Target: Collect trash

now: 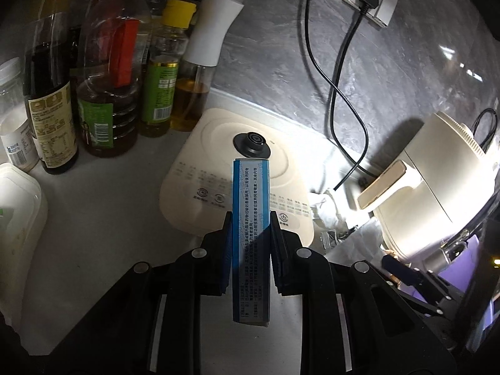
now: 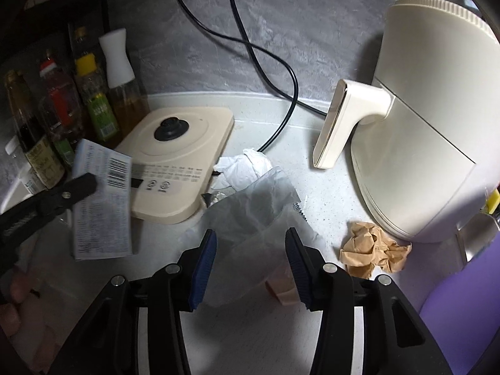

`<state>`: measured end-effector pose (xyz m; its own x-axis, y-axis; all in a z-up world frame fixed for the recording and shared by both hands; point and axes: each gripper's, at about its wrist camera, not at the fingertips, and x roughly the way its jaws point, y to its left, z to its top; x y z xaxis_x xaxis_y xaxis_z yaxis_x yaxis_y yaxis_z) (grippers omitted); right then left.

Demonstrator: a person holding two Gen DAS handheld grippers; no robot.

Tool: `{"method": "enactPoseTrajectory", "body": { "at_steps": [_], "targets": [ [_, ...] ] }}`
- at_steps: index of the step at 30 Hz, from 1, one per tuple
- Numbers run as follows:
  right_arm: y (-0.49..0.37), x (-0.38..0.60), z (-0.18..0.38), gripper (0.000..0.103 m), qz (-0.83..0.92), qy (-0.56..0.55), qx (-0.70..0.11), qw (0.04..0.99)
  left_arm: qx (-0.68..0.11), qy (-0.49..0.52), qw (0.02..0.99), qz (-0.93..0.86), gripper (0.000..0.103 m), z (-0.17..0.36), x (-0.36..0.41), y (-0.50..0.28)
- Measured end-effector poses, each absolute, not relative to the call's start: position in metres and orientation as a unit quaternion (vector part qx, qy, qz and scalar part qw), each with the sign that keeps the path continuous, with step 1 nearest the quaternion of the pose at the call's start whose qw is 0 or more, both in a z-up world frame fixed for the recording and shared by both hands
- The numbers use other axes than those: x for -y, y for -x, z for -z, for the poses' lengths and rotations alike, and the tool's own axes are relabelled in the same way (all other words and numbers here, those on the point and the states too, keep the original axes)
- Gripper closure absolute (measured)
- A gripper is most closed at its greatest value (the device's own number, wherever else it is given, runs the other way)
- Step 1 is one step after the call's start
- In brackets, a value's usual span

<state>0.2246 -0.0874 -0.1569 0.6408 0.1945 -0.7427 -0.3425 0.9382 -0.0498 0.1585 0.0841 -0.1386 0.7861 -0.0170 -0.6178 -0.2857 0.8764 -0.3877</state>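
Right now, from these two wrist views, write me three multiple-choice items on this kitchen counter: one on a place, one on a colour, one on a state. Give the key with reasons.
1. Where does the crumpled brown paper lie?
A. On the counter at the foot of the cream air fryer
B. On top of the kettle base
C. Among the oil bottles

2. What colour is the cap of the green-labelled bottle?
A. Red
B. Yellow
C. White

3. What is the state of the left gripper?
A. Open and empty
B. Shut on the blue and white medicine box
C. Shut on a bottle

Key: 1 A, the brown wad sits on the counter right beside the fryer's lower edge. 2 B, the left wrist view shows a yellow cap above the green label. 3 B, both pads press the narrow box's sides.
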Motion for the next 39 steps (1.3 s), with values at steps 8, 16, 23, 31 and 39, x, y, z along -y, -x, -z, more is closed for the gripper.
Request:
{"method": "enactPoseTrajectory", "body": {
  "at_steps": [8, 16, 23, 31, 39],
  "targets": [
    [-0.216, 0.088, 0.141, 0.102, -0.166, 0.089, -0.392, 0.901, -0.311, 0.239, 0.917, -0.077, 0.082, 0.131, -0.082, -0.163],
    [-0.210, 0.104, 0.131, 0.100, -0.159, 0.087, -0.393, 0.902, -0.306, 0.232, 0.920, -0.075, 0.082, 0.124, -0.068, -0.166],
    [-0.224, 0.126, 0.139, 0.053, -0.144, 0.034, -0.404, 0.903, -0.307, 0.224, 0.921, -0.091, 0.082, 0.125, -0.070, -0.172],
    [-0.229, 0.121, 0.148, 0.053, -0.157, 0.021, -0.416, 0.895, -0.307, 0.224, 0.919, -0.107, 0.082, 0.126, -0.073, -0.179],
    [-0.224, 0.116, 0.148, 0.101, -0.174, 0.020, -0.423, 0.889, -0.301, 0.227, 0.920, -0.103, 0.082, 0.121, -0.070, -0.177]
  ]
}}
